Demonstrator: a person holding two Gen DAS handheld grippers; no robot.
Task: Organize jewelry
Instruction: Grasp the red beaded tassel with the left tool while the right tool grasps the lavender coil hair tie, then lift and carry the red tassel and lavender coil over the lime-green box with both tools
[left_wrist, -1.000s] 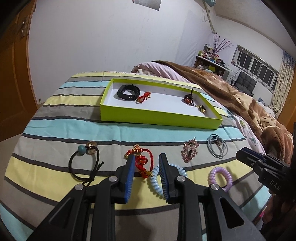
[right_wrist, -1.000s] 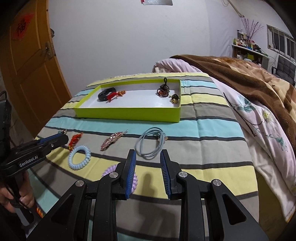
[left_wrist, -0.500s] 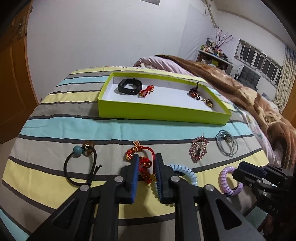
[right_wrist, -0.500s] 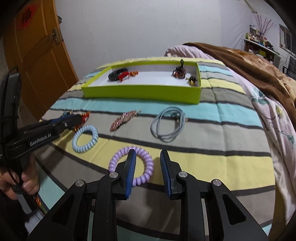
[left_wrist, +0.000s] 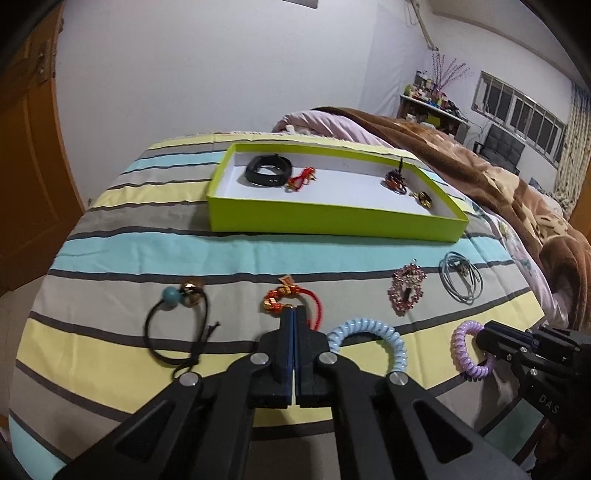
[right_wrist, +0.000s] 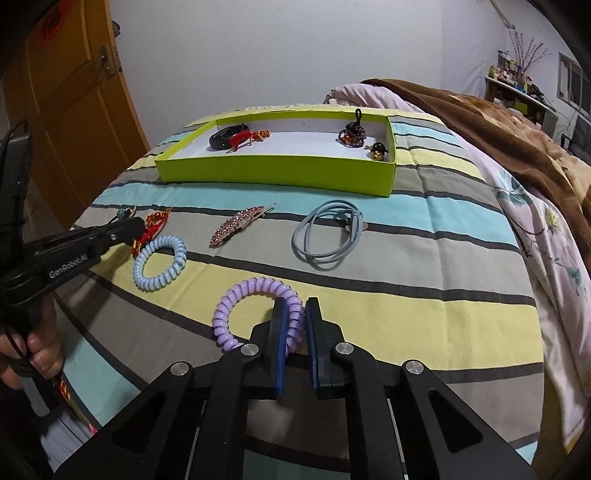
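Red knotted cord bracelet sits pinched in the fully closed left gripper. Right gripper is closing its jaws on the purple spiral hair tie.

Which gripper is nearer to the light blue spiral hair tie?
Left. The left gripper sits just beside the light blue spiral hair tie, shut on the red cord charm; the right gripper is farther, closing around the purple spiral tie.

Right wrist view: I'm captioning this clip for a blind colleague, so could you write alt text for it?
The right gripper is closing on a purple coil hair tie lying on a striped bedspread. Beyond lie a blue coil tie, a jewelled clip, a grey cord and a green tray.
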